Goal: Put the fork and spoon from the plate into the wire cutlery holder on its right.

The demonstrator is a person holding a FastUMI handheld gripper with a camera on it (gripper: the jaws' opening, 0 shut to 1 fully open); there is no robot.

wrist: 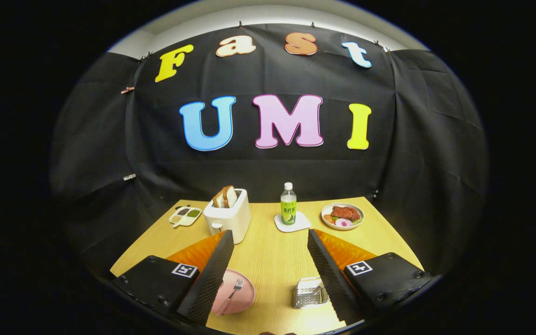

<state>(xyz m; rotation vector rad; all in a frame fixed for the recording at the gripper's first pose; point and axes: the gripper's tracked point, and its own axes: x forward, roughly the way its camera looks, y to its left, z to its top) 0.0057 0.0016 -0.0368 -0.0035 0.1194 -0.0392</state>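
Gripper stands wide open above the near end of the wooden table, holding nothing, with bare tabletop between its fingers. Pink plate lies low beside the left finger, partly hidden behind it. Fork rests on the plate, tines pointing away towards the far side. A spoon cannot be made out. Wire cutlery holder sits to the right of the plate, just beside the right finger; whether it holds anything cannot be told. Beyond the fingers: white toaster with bread in its slots, small divided dish to its left, green-labelled bottle on a white coaster, and a plate of food at far right.
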